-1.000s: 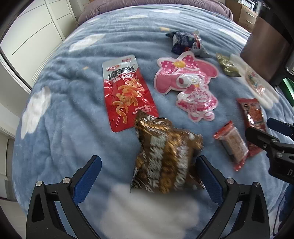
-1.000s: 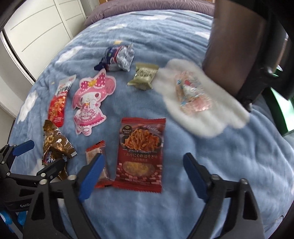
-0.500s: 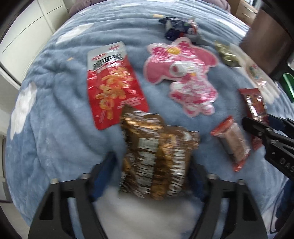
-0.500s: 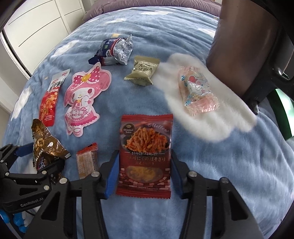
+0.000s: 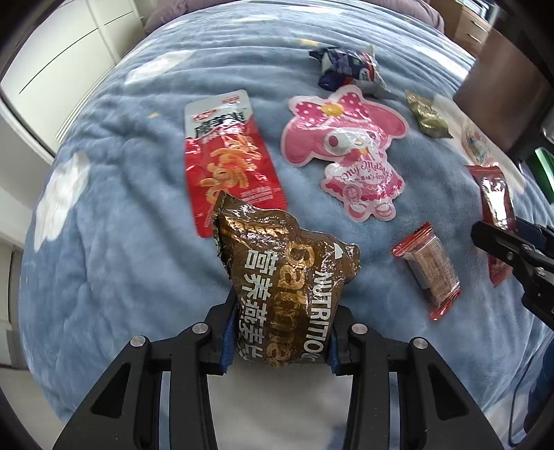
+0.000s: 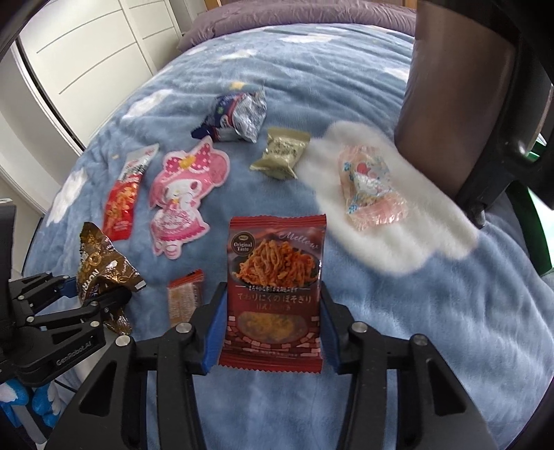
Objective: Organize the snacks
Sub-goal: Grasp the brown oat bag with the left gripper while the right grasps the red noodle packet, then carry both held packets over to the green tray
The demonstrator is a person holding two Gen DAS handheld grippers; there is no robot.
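Note:
My left gripper [image 5: 280, 332] is shut on a brown and gold oatmeal bag [image 5: 284, 280], lifted off the blue blanket [image 5: 114, 249]; it also shows in the right wrist view [image 6: 100, 270]. My right gripper [image 6: 273, 329] is shut on a dark red noodle snack packet [image 6: 275, 287], held upright. On the blanket lie a red spicy-strip packet [image 5: 228, 162], a pink My Melody pouch [image 5: 349, 149], a small red-ended bar [image 5: 429, 270], a blue and silver bag [image 5: 349, 67], an olive packet [image 5: 427, 116] and a clear pink candy bag [image 6: 370, 187].
A brown chair back [image 6: 460, 97] stands at the right edge of the bed. White wardrobe doors [image 6: 79, 59] run along the left. A purple cover [image 6: 304, 14] lies at the far end of the bed. The right gripper shows at the right of the left wrist view [image 5: 512, 249].
Both grippers went from wide open to shut. The left one closed on the oatmeal bag and raised it; the right one closed on the red noodle packet and tilted it upright.

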